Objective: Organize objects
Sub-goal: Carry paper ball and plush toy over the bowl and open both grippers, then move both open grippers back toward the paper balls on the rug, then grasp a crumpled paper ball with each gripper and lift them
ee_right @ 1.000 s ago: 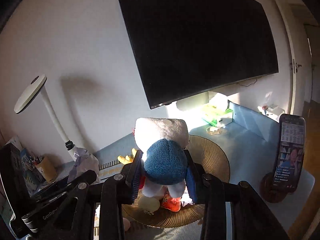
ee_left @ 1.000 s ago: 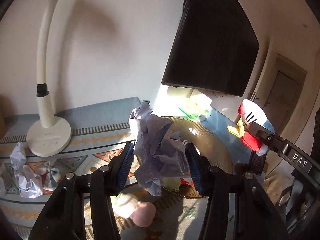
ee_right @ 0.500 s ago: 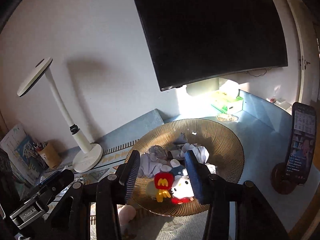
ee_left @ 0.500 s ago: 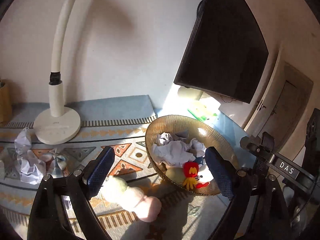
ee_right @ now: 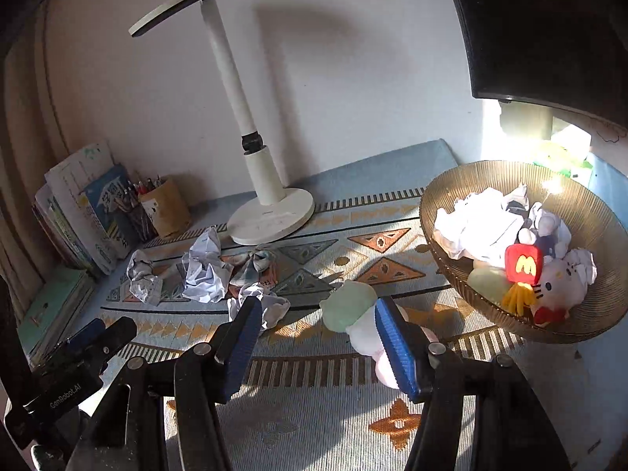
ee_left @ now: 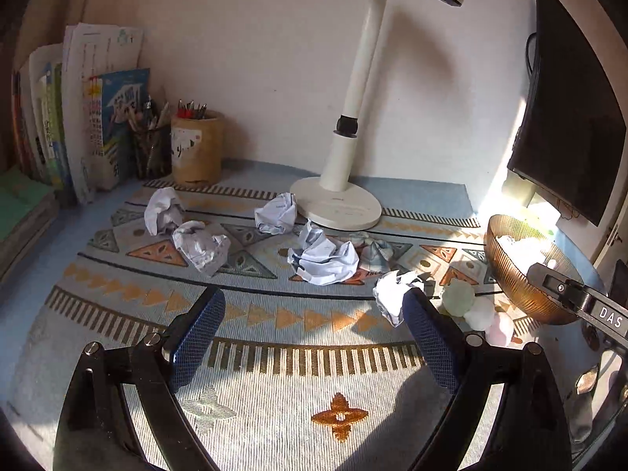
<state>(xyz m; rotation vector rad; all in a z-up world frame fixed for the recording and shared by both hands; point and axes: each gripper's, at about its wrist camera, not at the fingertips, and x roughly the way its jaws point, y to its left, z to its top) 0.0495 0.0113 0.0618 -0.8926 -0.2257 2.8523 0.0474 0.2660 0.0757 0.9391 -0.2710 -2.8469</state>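
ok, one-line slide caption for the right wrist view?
Right gripper, jaws opening and empty, above pastel plush; amber bowl holds paper and toys.

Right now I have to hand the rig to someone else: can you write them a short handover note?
Left gripper: open, empty, over the patterned mat.
Right gripper: jaws opening, nothing held; the pastel plush lies just beyond its fingertips.
Done: the amber bowl at the right holds crumpled paper, a white kitten plush and a red fries toy.
Left: several paper balls on the mat, the nearest one by the left gripper, plus a checked cloth near the lamp base and the pastel plush.
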